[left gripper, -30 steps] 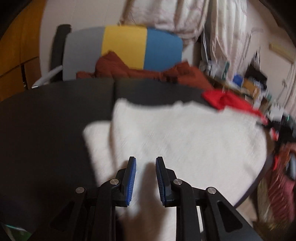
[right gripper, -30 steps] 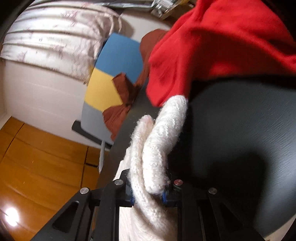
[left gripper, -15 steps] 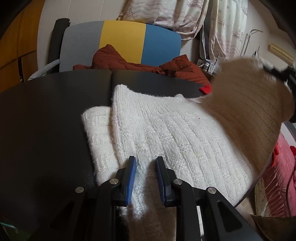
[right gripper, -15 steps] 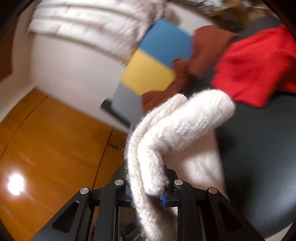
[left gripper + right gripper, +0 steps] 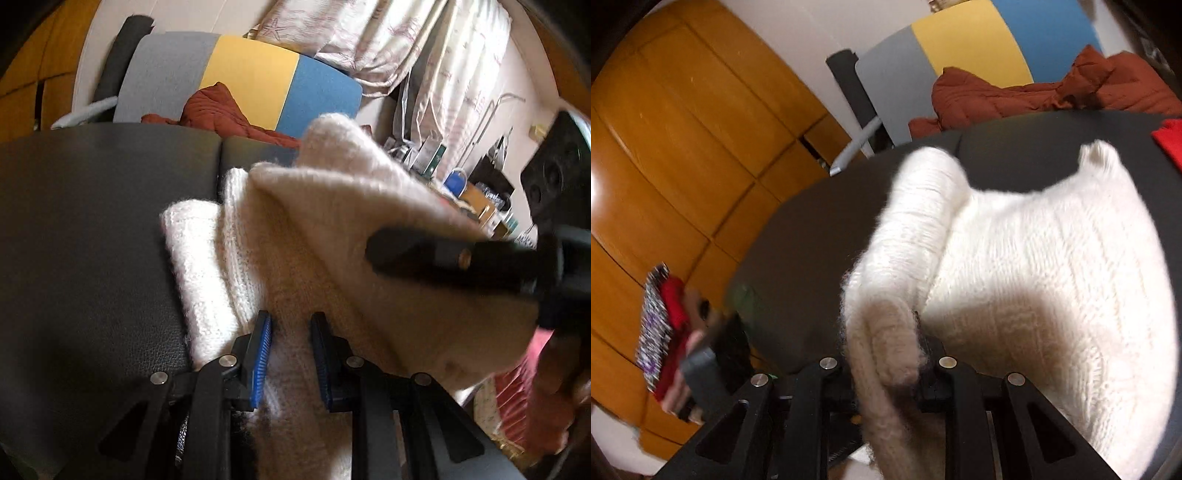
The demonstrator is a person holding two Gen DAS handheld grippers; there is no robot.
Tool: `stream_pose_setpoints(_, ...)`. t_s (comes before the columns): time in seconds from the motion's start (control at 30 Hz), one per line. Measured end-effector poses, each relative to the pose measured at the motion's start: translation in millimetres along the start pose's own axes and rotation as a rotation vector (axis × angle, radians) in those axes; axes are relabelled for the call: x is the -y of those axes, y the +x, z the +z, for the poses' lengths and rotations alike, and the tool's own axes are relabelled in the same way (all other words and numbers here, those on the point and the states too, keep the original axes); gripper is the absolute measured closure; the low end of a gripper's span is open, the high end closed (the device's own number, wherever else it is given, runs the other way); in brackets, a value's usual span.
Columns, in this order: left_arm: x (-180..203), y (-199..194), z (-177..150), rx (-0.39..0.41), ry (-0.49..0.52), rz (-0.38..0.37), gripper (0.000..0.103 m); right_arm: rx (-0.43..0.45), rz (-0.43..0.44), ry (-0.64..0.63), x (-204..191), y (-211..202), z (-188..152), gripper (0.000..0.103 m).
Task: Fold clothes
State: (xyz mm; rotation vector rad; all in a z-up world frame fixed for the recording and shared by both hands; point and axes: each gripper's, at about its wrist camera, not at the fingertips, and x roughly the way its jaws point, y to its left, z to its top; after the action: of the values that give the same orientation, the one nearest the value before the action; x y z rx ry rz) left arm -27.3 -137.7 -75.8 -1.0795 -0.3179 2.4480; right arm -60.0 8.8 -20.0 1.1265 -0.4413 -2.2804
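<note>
Right wrist view: the right tongs (image 5: 886,373) clamp a bunched fold of the white knitted sweater (image 5: 1045,273), lifting it over the dark tabletop (image 5: 812,236) to fold; the left tongs (image 5: 290,354) pin its near edge.

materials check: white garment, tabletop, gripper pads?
White sweater: chunky knit, likely wool or acrylic; ribbed stitches and fuzzy halo at the edges. Table: dark, matte, looks like faux leather; fine pebbled grain and a seam across it. Left gripper finger pads: blue, finely ridged, probably rubber or soft plastic on black, probably plastic fingers.
</note>
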Motion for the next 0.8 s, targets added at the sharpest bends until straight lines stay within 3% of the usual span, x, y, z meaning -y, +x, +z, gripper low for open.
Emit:
stream_pose_setpoints(0.07, -3.3, -0.8, -0.4, 0.007, -0.020, -0.018, 0.081, 0.001, -0.006, -0.018, -3.8, 1.1, -3.9, 0.076)
stream_pose_setpoints(0.17, -8.9, -5.0, -1.0, 0.023, -0.060, -0.055, 0.081, 0.009, 0.076, -0.035, -7.1, -5.7, -5.3, 0.049)
stream_pose_setpoints(0.3, -33.0, -12.1, 0.9, 0.024, -0.199, -0.176, 0.081, 0.120, 0.246, -0.042, -8.2, -48.7, -17.7, 0.046)
stream_pose_setpoints(0.37, -46.0, -16.2, -1.3, 0.024, -0.285, -0.243, 0.081, 0.208, 0.259, -0.053, -4.5, -73.9, -23.4, 0.046)
stream_pose_setpoints(0.47, -62.1, -21.1, -6.1, 0.032, -0.410, -0.358, 0.081, 0.304, 0.179, -0.018, 16.3, -96.3, -28.9, 0.049)
stream_pose_setpoints(0.53, -69.2, -22.7, -7.9, 0.032, -0.480, -0.439, 0.079, 0.309, 0.082, 0.024, 30.9, -101.0, -32.8, 0.060)
stream_pose_setpoints(0.6, -69.5, -21.8, -7.4, 0.021, -0.521, -0.487, 0.078, 0.271, -0.020, 0.060, 42.8, -95.9, -37.1, 0.076)
stream_pose_setpoints(0.7, -66.1, -17.5, -4.6, -0.014, -0.568, -0.523, 0.071, 0.194, -0.079, 0.070, 50.3, -76.4, -43.1, 0.077)
stream_pose_setpoints(0.8, -62.7, -13.0, -4.3, -0.047, -0.615, -0.547, 0.065, 0.116, -0.087, -0.034, 33.1, -55.6, -48.8, 0.077)
